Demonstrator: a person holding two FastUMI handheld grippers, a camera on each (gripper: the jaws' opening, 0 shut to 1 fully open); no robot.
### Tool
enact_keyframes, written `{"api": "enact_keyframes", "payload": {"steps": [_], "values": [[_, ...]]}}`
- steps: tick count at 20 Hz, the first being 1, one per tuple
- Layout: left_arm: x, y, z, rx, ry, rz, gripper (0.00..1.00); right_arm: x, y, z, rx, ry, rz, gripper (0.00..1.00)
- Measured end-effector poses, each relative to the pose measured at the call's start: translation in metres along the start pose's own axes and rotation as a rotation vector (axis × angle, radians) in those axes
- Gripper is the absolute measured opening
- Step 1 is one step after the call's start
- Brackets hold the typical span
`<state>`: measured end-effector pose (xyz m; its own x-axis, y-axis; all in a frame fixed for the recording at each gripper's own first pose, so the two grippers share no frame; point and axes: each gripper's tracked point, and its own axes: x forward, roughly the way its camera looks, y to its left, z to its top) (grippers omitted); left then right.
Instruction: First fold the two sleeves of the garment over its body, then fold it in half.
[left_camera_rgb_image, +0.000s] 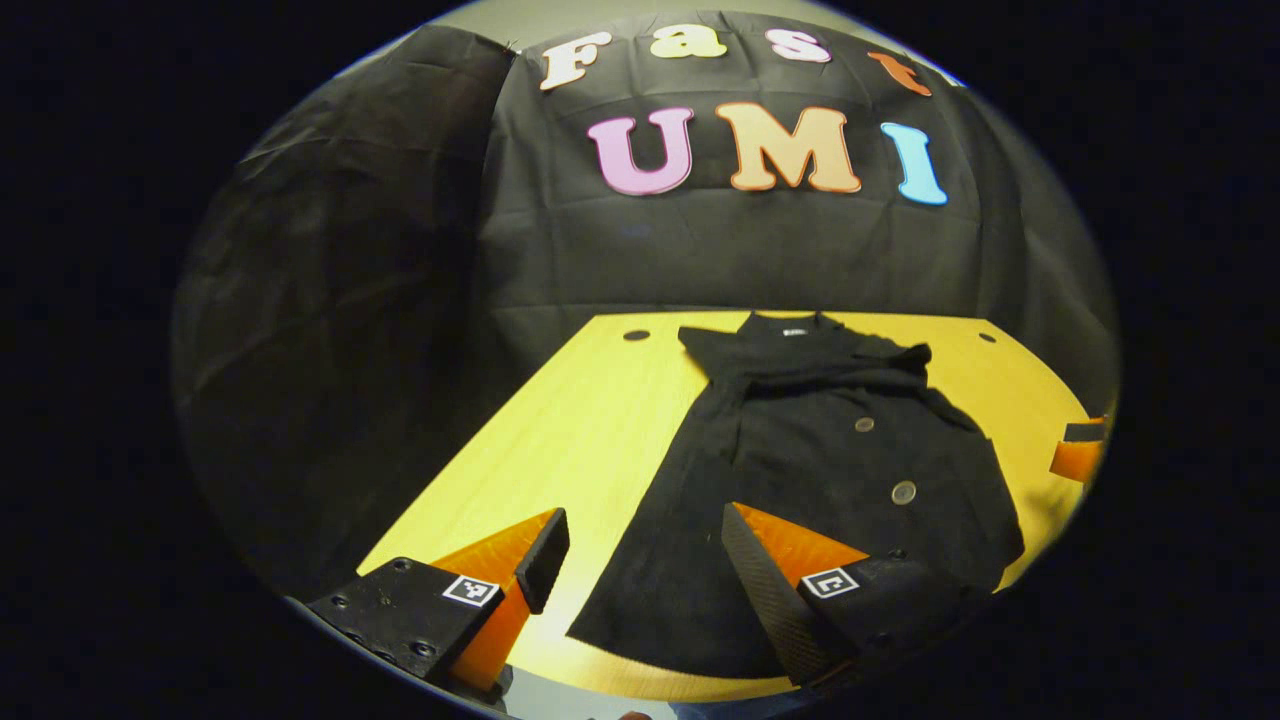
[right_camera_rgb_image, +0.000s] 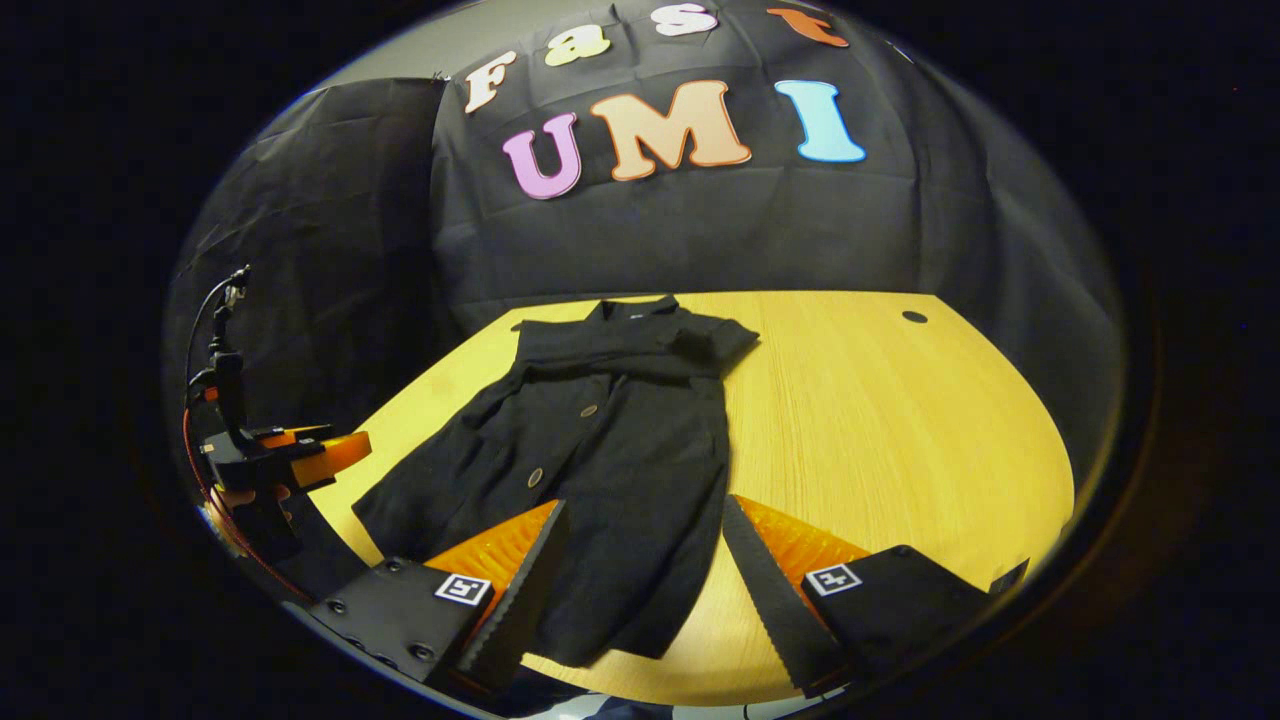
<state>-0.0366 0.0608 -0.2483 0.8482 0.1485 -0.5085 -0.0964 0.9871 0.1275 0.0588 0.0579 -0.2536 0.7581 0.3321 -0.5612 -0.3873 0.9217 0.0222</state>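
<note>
Left claw (left_camera_rgb_image: 640, 560) hangs wide over the near edge of the surface (left_camera_rgb_image: 600, 400), holding nothing, one finger above bare wood, the other above the garment's hem. The garment (left_camera_rgb_image: 800, 450) lies flat along the middle of the surface, collar toward the far edge, hem toward the near one, buttons up. Both sleeves look already laid across the chest, so I'd say the halving fold is what's in hand. Right claw (right_camera_rgb_image: 640, 560) is wide too, empty, poised above the hem's other corner. Next move, I reckon: each claw pinches a hem corner and carries it up to the collar together. No containers on the surface.
</note>
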Motion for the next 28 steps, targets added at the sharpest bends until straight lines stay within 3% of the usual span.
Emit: {"api": "enact_keyframes", "payload": {"steps": [2, 3, 12, 21, 22, 23, 25, 26, 27, 28], "values": [[-0.003, -0.001, -0.034, -0.016, 0.094, 0.009, 1.00, 0.007, 0.001, -0.013, -0.006, 0.023, 0.000, 0.98], [-0.004, -0.001, -0.045, -0.027, 0.116, 0.009, 0.96, 0.009, 0.000, -0.020, -0.015, 0.035, -0.007, 0.98], [-0.010, -0.003, -0.086, 0.004, 0.222, -0.014, 0.96, 0.015, 0.011, -0.076, -0.076, 0.142, -0.010, 0.98], [-0.008, -0.005, -0.083, 0.003, 0.185, -0.054, 0.95, 0.019, 0.014, -0.099, -0.101, 0.163, -0.035, 0.98], [-0.008, -0.008, -0.082, -0.020, 0.167, -0.070, 0.95, 0.019, 0.014, -0.098, -0.105, 0.149, -0.038, 0.92], [-0.010, -0.008, -0.082, -0.045, 0.150, -0.072, 0.93, 0.020, 0.015, -0.099, -0.106, 0.141, -0.042, 0.98], [-0.007, -0.009, -0.081, -0.045, 0.114, -0.080, 0.90, 0.022, 0.015, -0.100, -0.098, 0.132, -0.039, 0.98], [-0.006, -0.012, -0.080, -0.038, 0.105, -0.089, 0.89, 0.021, 0.016, -0.100, -0.093, 0.129, -0.035, 0.91], [-0.007, -0.016, -0.081, -0.030, 0.097, -0.097, 0.78, 0.021, 0.019, -0.101, -0.093, 0.133, -0.025, 0.94], [-0.006, -0.020, -0.079, -0.028, 0.096, -0.107, 0.72, 0.020, 0.022, -0.101, -0.095, 0.128, -0.019, 0.83]]}}
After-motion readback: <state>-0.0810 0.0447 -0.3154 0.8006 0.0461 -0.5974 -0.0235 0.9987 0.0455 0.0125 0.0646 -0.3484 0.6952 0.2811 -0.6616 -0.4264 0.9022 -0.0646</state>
